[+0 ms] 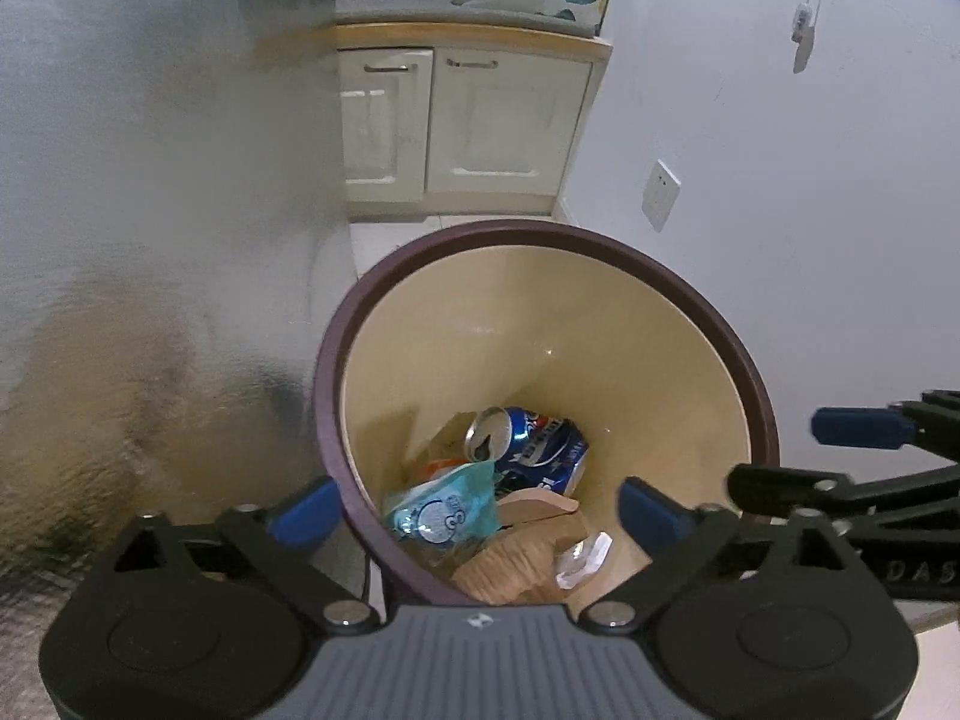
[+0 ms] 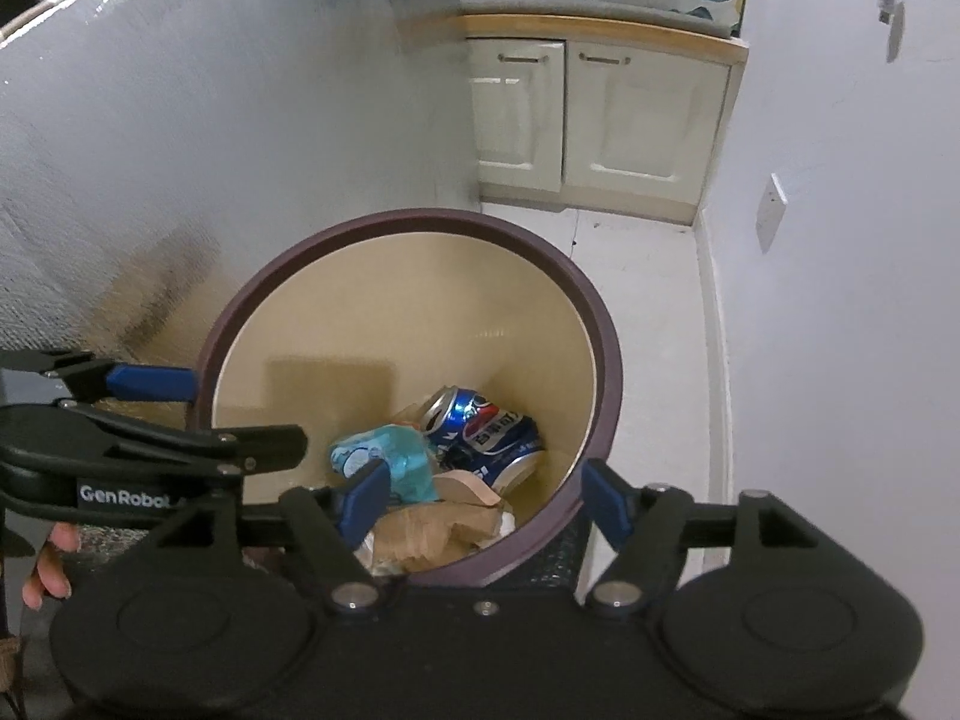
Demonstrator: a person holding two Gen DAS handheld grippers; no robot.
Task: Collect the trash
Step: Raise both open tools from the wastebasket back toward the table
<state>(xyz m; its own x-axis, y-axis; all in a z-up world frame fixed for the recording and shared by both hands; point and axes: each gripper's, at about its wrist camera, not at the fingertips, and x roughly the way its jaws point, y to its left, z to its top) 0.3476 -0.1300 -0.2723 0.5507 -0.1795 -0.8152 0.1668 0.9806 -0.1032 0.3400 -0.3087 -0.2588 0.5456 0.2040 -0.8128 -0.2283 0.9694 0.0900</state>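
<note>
Both grippers, left (image 1: 477,513) & right (image 2: 480,498), fingers spread & empty above round cream brown-rimmed plastic bin (image 1: 600,324) w/ crushed blue can (image 1: 528,447) inside; drop looks done, next: fetch more trash.

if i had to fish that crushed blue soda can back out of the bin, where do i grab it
Probably the crushed blue soda can is best pinched across its dented middle, coming straight down through the round brown-rimmed bin. It lies on its side on top of the trash, silver top end tilted up, so the flattened body is exposed from above.

Glossy cream plastic lines the bin (image 1: 690,324); the crushed can (image 1: 528,447) is shiny metal, the wrapper (image 1: 441,507) perhaps foil.
</note>
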